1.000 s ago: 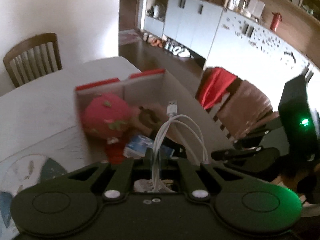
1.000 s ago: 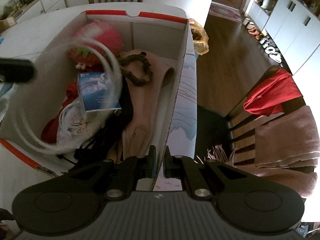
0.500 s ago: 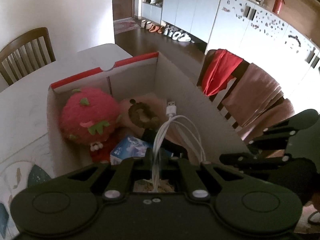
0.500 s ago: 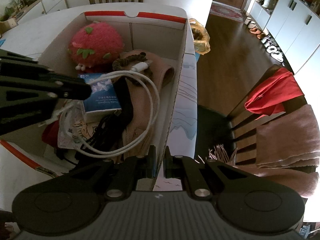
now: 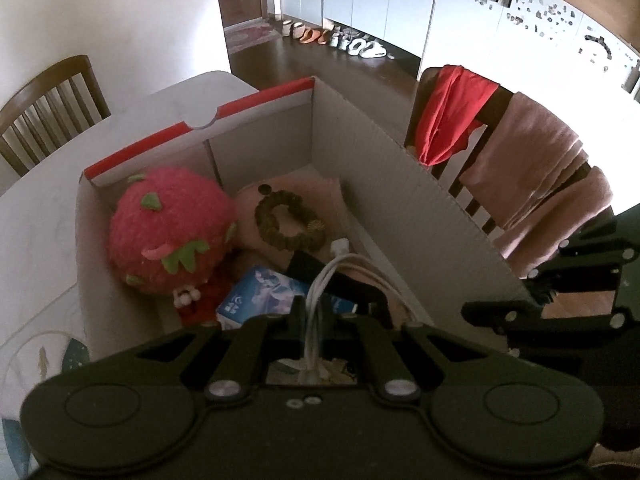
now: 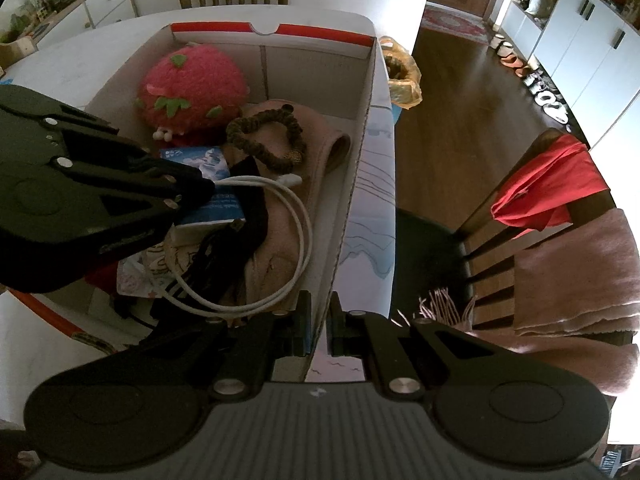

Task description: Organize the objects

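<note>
The left gripper (image 5: 314, 312) has its jaws closed on a coiled white cable (image 6: 276, 240), the strands pinched between the fingers and the loops hanging down inside the cardboard box (image 5: 420, 216), so that the cable's plug end (image 6: 290, 179) lies close to the bead bracelet. The right gripper (image 6: 318, 320) has its jaws closed on the near corner of the box wall, one finger inside the wall and one outside, which reads as steadying the box while the other hand loads it. Judging from how things lie, the task is well along: the box already holds one red strawberry plush toy (image 5: 168, 236) in the far left corner, one dark bead bracelet (image 5: 290, 224) lying on one folded pink cloth (image 6: 280, 208), one blue and white packet (image 6: 208, 184), one black strap (image 6: 244, 216) and a crumpled patterned bag (image 6: 156, 268) near the front; something red lies under the plush but it is too hidden to name. What seems left for the cable is only the release, since it is not yet let go. The box stands on a pale table (image 5: 36, 232), and outside the box one orange plastic bag (image 6: 404, 80) sits beside its far corner, possibly waiting its turn. Two wooden chairs show: one beyond the table (image 5: 44, 116), and one at the right (image 6: 560, 216) draped with one red garment (image 6: 548, 188) and a pink blanket (image 6: 576, 280).
</note>
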Demonstrator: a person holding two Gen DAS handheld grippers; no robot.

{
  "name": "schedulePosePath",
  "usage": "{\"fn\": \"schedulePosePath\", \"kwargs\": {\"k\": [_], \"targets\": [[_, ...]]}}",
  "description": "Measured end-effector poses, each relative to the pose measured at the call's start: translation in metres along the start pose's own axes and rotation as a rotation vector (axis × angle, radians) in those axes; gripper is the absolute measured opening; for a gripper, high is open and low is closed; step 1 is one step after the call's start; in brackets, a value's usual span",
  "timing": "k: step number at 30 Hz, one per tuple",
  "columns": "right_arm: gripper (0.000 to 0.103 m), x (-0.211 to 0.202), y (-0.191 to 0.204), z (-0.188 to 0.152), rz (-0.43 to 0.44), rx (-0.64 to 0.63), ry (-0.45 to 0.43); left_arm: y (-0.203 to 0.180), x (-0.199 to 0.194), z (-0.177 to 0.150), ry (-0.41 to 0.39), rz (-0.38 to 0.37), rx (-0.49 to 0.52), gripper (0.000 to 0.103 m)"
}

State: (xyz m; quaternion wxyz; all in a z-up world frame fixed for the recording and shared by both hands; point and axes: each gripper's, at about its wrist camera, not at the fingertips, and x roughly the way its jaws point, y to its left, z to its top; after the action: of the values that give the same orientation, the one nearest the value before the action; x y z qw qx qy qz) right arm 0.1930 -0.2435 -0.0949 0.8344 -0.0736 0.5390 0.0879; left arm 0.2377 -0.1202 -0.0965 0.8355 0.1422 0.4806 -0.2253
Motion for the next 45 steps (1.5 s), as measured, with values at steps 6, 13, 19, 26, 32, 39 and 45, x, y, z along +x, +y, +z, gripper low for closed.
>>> {"fn": "schedulePosePath", "kwargs": {"k": [6, 13, 19, 26, 32, 39, 45], "targets": [[0.008, 0.000, -0.001, 0.000, 0.007, -0.005, -0.002, 0.002, -0.007, -0.002, -0.018, 0.029, -0.025, 0.023], [0.008, -0.001, -0.002, -0.002, 0.013, -0.016, -0.004, 0.010, -0.024, -0.010, -0.050, 0.064, -0.090, 0.048], [0.009, -0.002, -0.002, -0.002, 0.018, -0.039, -0.007, 0.018, -0.041, -0.018, -0.087, 0.101, -0.166, 0.059], [0.009, -0.003, -0.004, -0.003, 0.030, -0.046, -0.010, 0.024, -0.068, -0.030, -0.147, 0.141, -0.247, 0.083], [0.010, -0.003, -0.004, -0.004, 0.030, -0.039, -0.012, 0.028, -0.087, -0.041, -0.189, 0.151, -0.294, 0.097], [0.010, -0.004, 0.001, -0.005, 0.004, -0.030, -0.028, 0.030, -0.101, -0.056, -0.223, 0.161, -0.290, 0.101], [0.010, -0.015, 0.005, -0.007, -0.046, -0.010, -0.081, 0.038, -0.110, -0.069, -0.237, 0.126, -0.281, 0.101]]}}
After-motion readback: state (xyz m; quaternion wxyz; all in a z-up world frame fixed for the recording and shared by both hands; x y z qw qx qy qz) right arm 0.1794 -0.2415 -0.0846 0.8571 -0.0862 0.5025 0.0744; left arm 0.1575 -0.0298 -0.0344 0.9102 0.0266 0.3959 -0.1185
